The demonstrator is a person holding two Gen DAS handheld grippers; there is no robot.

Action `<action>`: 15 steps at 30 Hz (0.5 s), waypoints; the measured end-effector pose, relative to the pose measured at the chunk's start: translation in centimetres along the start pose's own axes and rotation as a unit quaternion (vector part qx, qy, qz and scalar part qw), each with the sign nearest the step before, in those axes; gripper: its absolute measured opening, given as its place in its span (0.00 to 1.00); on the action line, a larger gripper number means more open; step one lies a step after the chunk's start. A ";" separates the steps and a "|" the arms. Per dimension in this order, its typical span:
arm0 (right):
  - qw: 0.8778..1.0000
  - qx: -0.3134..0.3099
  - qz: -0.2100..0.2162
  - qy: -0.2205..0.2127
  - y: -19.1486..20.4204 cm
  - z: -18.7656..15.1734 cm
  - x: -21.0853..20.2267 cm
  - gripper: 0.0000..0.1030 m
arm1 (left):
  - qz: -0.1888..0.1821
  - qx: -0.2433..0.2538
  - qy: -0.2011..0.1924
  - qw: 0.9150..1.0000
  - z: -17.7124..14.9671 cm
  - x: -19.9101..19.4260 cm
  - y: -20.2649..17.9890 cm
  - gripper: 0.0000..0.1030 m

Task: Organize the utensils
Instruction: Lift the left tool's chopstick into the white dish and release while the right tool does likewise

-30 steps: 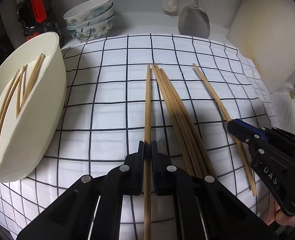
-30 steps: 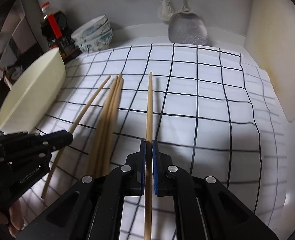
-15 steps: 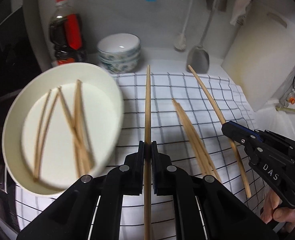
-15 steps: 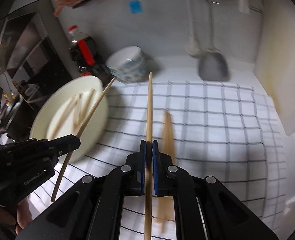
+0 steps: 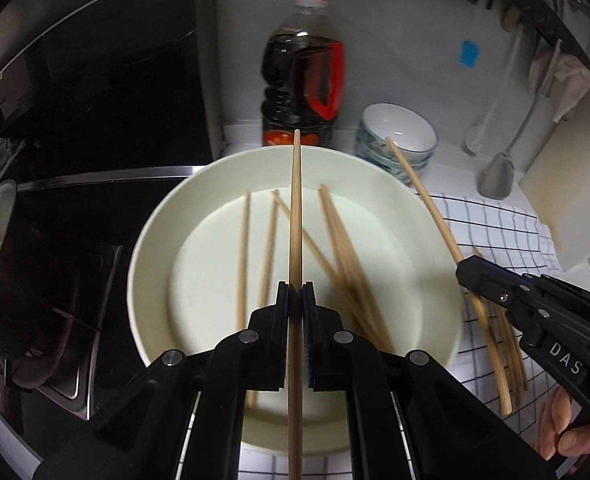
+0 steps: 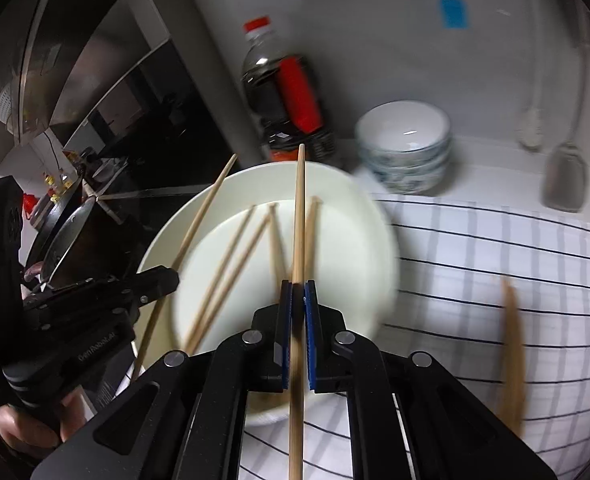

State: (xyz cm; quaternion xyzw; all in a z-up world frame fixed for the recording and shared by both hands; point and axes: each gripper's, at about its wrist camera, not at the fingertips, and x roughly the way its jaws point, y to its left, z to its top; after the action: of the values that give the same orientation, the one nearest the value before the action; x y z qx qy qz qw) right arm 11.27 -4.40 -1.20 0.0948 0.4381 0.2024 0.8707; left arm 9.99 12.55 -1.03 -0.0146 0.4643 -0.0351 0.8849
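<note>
My left gripper (image 5: 295, 292) is shut on one wooden chopstick (image 5: 295, 208) and holds it above the big cream bowl (image 5: 151, 240), which has several chopsticks (image 5: 335, 236) lying in it. My right gripper (image 6: 298, 292) is shut on another chopstick (image 6: 300, 208), held over the same bowl (image 6: 359, 216). The right gripper also shows in the left wrist view (image 5: 471, 274) at the bowl's right rim, with its chopstick (image 5: 423, 196). The left gripper shows in the right wrist view (image 6: 163, 280) at the bowl's left. A few chopsticks (image 6: 511, 344) lie on the checked cloth (image 6: 495, 248).
A dark sauce bottle (image 5: 301, 76) and stacked patterned bowls (image 5: 399, 140) stand behind the big bowl. A spatula (image 5: 495, 176) hangs on the back wall, and a cutting board (image 5: 567, 200) leans at the right. A black stove (image 5: 55, 216) lies left.
Both grippers have lifted their chopsticks off the cloth and swung left. They have gone from above the cloth to above the big bowl.
</note>
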 end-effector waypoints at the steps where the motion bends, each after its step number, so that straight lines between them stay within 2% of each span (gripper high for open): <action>1: 1.000 0.001 0.003 0.005 0.5 0.4 0.8 0.06 | 0.000 -0.002 0.002 1.000 0.0 0.3 0.3 0.07; 9: 0.999 -0.002 -0.001 0.034 3.6 1.8 5.6 0.06 | -0.006 -0.009 0.016 1.000 0.3 2.9 3.3 0.07; 15: 0.998 0.001 -0.020 0.059 3.7 1.9 8.3 0.06 | -0.008 -0.013 0.033 0.999 0.0 4.7 4.4 0.07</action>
State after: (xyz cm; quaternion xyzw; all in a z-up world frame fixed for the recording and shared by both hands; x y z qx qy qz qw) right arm 16.24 2.55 -4.80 0.0747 0.4906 0.1901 0.8471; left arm 12.88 16.54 -5.13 -0.0286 0.4931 -0.0370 0.8687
